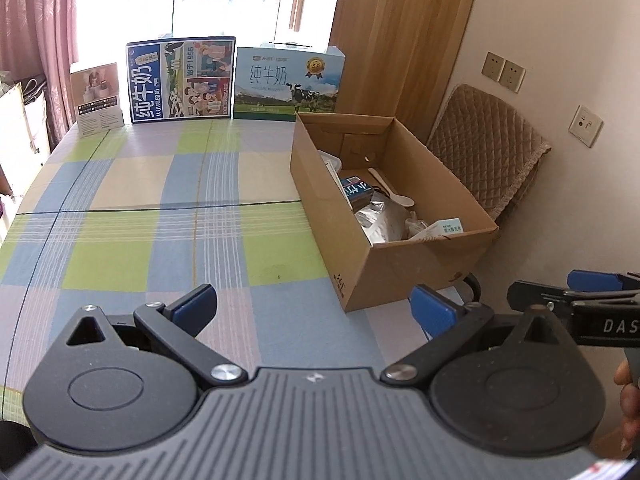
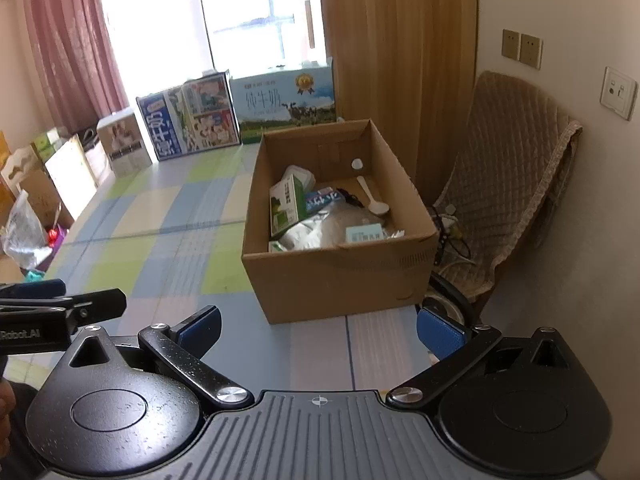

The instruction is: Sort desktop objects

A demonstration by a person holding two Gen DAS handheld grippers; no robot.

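Observation:
An open cardboard box [image 1: 416,276] [image 2: 340,276] stands on the right side of the checked table. Inside lie a white spoon [image 1: 394,194] [image 2: 374,200], a silver foil bag [image 1: 380,220] [image 2: 316,232], a blue carton [image 1: 358,192] [image 2: 324,200] and a green milk carton [image 2: 288,204]. My left gripper [image 1: 316,310] is open and empty, low over the table's near edge, left of the box. My right gripper [image 2: 318,330] is open and empty, just in front of the box's near wall. Each gripper's side shows in the other's view.
Two blue milk cases [image 1: 182,80] [image 1: 288,82] and a small white box [image 1: 98,98] stand along the table's far edge. A quilted chair [image 1: 492,160] [image 2: 508,184] stands right of the table by the wall. Boxes and bags [image 2: 28,200] sit on the floor to the left.

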